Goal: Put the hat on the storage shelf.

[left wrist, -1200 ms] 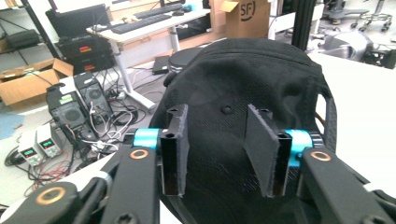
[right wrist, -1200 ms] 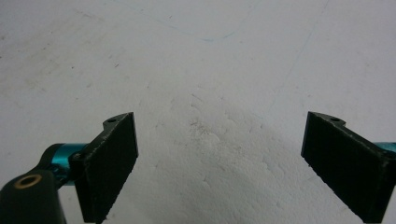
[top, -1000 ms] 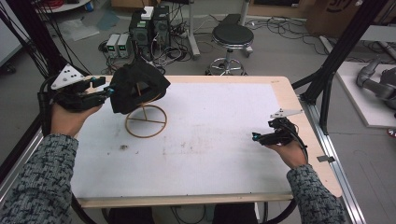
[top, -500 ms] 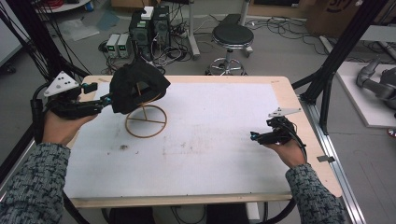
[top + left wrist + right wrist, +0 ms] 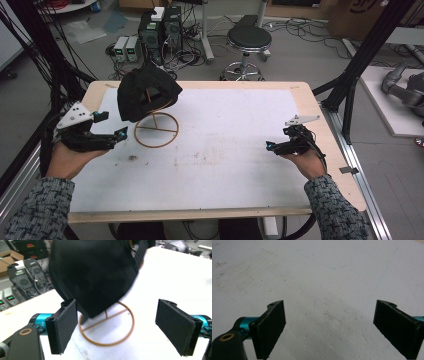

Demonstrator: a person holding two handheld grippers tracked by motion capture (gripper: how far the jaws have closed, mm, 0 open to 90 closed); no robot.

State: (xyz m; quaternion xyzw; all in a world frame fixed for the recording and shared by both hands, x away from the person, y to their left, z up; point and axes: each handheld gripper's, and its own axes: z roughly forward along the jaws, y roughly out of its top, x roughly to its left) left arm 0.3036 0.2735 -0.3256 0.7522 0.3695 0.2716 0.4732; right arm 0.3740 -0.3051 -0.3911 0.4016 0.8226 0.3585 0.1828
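A black cap (image 5: 146,94) hangs on a copper wire stand (image 5: 156,130) with a round ring base, at the table's far left. In the left gripper view the black cap (image 5: 93,272) looms above the stand's ring (image 5: 110,340). My left gripper (image 5: 114,125) is held to the left of the stand, open, its jaws wide apart with nothing between them. My left gripper (image 5: 122,328) points at the cap's lower edge without touching it. My right gripper (image 5: 270,146) hovers low over the table's right side, open and empty. The right gripper (image 5: 329,327) faces bare white surface.
The white table top (image 5: 225,165) has a wooden edge all round. A small dark smudge (image 5: 132,158) lies near the left hand. Beyond the far edge stand a black stool (image 5: 249,37) and electronic boxes (image 5: 160,25) on the floor. Black frame posts (image 5: 357,60) rise at the right.
My left gripper has drawn back leftward and toward the person, away from the cap, which stays on the stand. The right gripper has barely moved.
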